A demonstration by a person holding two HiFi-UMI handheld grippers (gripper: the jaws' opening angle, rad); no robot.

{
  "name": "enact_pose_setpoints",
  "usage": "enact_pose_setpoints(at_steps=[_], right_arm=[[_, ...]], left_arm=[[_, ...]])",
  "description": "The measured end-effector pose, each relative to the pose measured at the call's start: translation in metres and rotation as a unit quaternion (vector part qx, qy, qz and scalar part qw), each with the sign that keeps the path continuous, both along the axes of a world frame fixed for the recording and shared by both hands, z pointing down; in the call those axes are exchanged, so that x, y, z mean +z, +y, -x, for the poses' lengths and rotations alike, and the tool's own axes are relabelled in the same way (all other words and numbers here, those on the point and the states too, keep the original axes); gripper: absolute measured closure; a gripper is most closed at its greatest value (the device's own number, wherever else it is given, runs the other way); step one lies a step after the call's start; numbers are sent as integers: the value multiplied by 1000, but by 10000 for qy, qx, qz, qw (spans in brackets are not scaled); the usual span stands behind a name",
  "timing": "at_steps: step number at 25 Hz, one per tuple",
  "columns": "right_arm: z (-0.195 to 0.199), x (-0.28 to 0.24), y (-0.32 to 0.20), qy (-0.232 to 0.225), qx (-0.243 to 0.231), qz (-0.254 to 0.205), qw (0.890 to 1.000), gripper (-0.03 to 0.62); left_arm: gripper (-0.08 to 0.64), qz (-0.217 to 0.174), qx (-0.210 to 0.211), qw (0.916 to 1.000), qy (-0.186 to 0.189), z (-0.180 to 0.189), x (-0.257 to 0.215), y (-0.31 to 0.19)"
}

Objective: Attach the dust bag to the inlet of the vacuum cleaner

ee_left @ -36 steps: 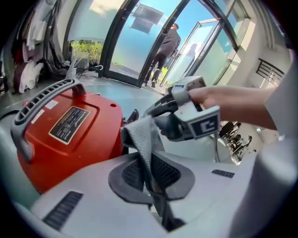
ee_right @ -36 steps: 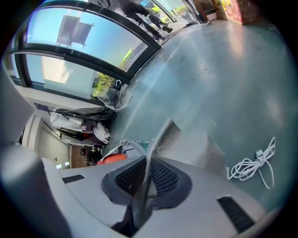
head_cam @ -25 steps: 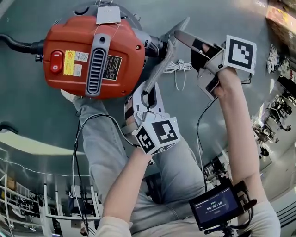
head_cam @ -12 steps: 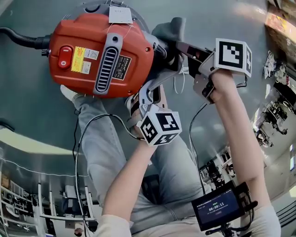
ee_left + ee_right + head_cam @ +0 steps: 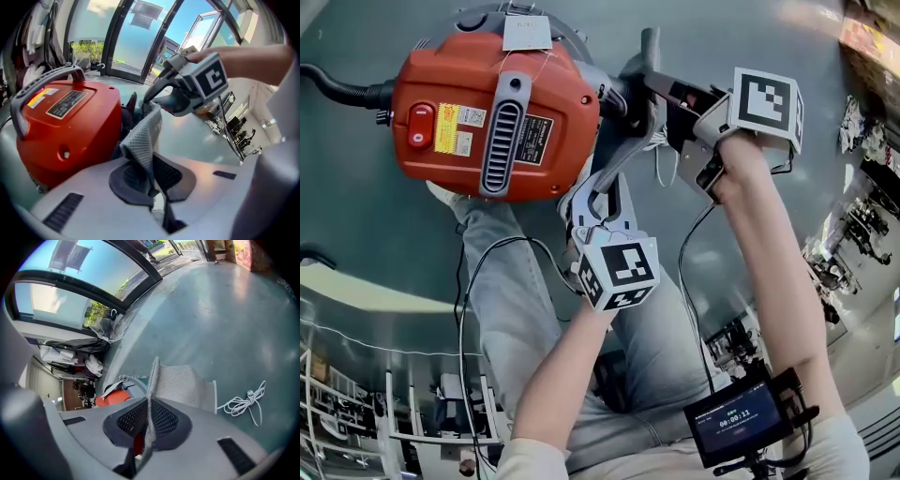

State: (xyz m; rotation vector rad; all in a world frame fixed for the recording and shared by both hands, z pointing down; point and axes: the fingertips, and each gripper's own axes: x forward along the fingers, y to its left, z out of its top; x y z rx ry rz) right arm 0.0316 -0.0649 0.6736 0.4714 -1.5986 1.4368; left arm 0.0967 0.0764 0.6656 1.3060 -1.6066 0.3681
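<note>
The red vacuum cleaner (image 5: 492, 117) sits on the grey floor, its inlet side facing right. A grey mesh dust bag (image 5: 626, 150) hangs beside that side, stretched between both grippers. My left gripper (image 5: 596, 202) is shut on the bag's lower edge (image 5: 143, 140), just below the vacuum body (image 5: 65, 126). My right gripper (image 5: 661, 89) grips the bag's upper edge (image 5: 183, 385); its jaws are closing and the pads pinch the fabric. The inlet itself is hidden behind the bag and the grippers.
A black hose (image 5: 337, 89) leaves the vacuum at the left. A coiled white cord (image 5: 243, 401) lies on the floor to the right of the bag. The person's jeans-clad legs (image 5: 516, 281) are under the left arm. A paper tag (image 5: 528, 33) hangs on the vacuum's top.
The right gripper went from open beside the bag to shut on its upper edge. The bag has bunched closer to the vacuum's side. The left gripper kept its hold and rolled a little.
</note>
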Motion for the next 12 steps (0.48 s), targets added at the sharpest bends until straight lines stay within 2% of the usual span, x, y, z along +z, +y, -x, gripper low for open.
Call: enact_pose_setpoints(at_steps=[2, 5, 8, 10, 12], right_arm=[[0, 4, -3, -137, 71, 7, 9999, 558], [4, 23, -11, -253, 259, -4, 9993, 556], [10, 17, -11, -194, 168, -87, 9996, 558], [12, 1, -8, -258, 123, -72, 9996, 566], [16, -5, -6, -341, 191, -29, 9992, 567]], left_arm=[[546, -117, 107, 9997, -196, -5, -14, -3], [546, -351, -133, 9976, -587, 22, -46, -14], [546, -215, -366, 9978, -500, 40, -39, -12], [546, -52, -123, 9990, -423, 27, -22, -4], [546, 26, 296, 9984, -473, 9, -12, 1]])
